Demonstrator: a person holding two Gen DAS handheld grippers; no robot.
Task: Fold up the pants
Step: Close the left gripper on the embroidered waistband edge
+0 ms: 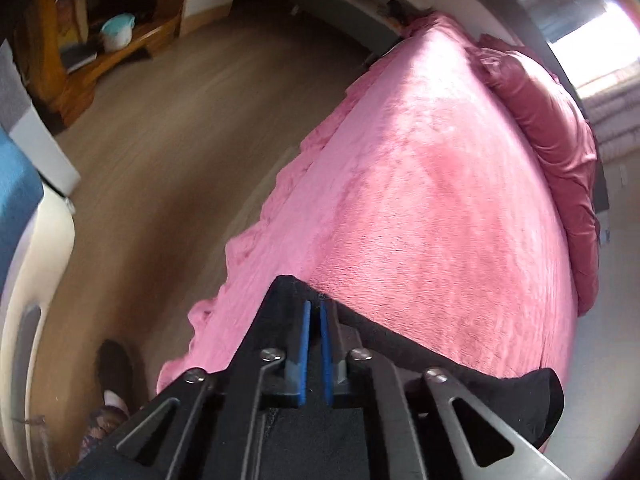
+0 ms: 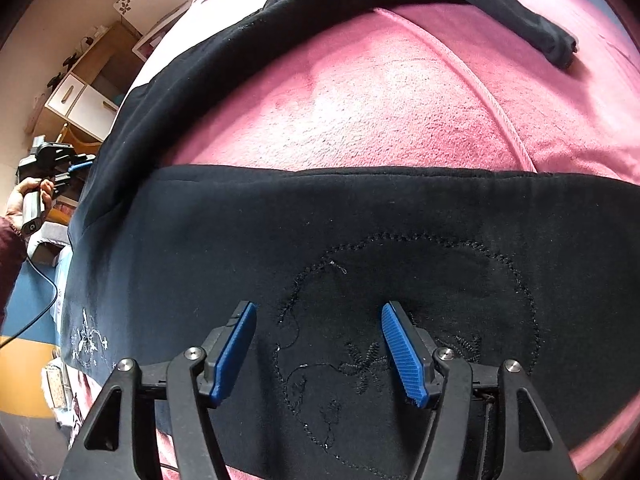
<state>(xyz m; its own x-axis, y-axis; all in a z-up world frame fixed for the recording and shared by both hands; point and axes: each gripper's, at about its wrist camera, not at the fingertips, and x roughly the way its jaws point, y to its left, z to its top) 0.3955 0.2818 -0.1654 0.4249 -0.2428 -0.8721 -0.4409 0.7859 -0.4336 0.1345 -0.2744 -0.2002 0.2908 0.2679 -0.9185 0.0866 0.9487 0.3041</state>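
Note:
Black pants [image 2: 360, 220] lie across a pink blanket [image 2: 360, 100] on a bed, with an embroidered patch under my right gripper. One leg runs along the far side to a cuff [image 2: 560, 42]. My right gripper [image 2: 318, 312] is open, its blue pads [image 2: 404, 352] spread just above the pants' upper part. My left gripper [image 1: 315, 312] is shut on an edge of the black pants [image 1: 460, 356], lifted over the bed corner. It also shows in the right wrist view [image 2: 76, 168], held in a hand at the left.
The pink blanket [image 1: 420, 180] covers the bed, with a dark red pillow [image 1: 560, 140] along its far side. Wooden floor [image 1: 180, 120] lies left of the bed. Wooden shelves [image 1: 100, 40] and cupboards [image 2: 80, 96] stand by the walls. A slipper [image 1: 114, 364] sits on the floor.

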